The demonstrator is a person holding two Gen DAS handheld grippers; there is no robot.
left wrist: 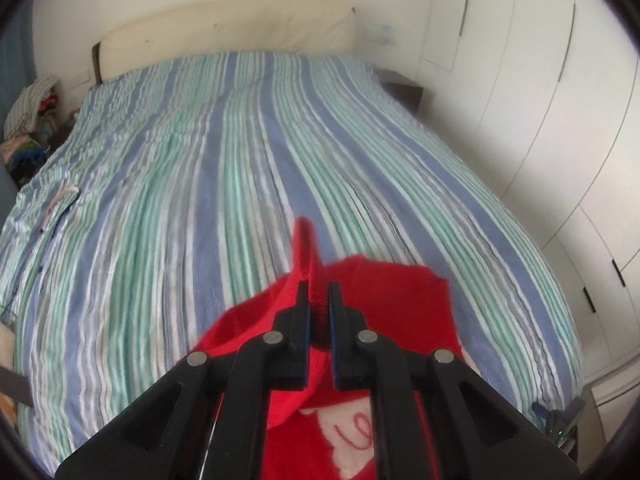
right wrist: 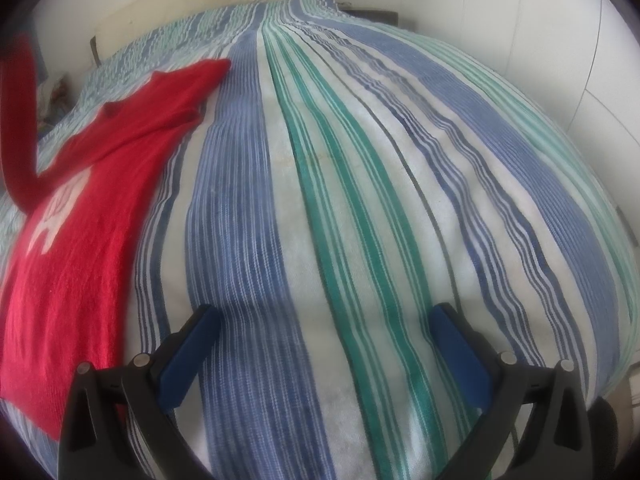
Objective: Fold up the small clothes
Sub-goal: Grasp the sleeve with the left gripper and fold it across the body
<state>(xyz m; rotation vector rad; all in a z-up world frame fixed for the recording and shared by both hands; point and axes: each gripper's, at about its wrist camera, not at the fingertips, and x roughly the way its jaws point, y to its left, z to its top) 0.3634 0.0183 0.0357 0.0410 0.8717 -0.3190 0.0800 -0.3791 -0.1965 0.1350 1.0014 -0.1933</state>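
A small red knitted sweater (right wrist: 80, 216) with a white motif lies on the striped bed at the left of the right wrist view. One sleeve (right wrist: 18, 120) rises off the bed at the far left edge. In the left wrist view my left gripper (left wrist: 319, 292) is shut on a fold of that red sweater (left wrist: 384, 312), held up above the bedspread. My right gripper (right wrist: 324, 320) stands open low over the bedspread, to the right of the sweater, with nothing between its blue pads (right wrist: 184, 356).
The bed carries a blue, green and white striped cover (left wrist: 224, 168) and a cream headboard (left wrist: 224, 32). White wardrobe doors (left wrist: 560, 120) line the right side. A pile of clothes (left wrist: 28, 120) sits left of the bed, and a dark bedside table (left wrist: 404, 92) stands at the far right corner.
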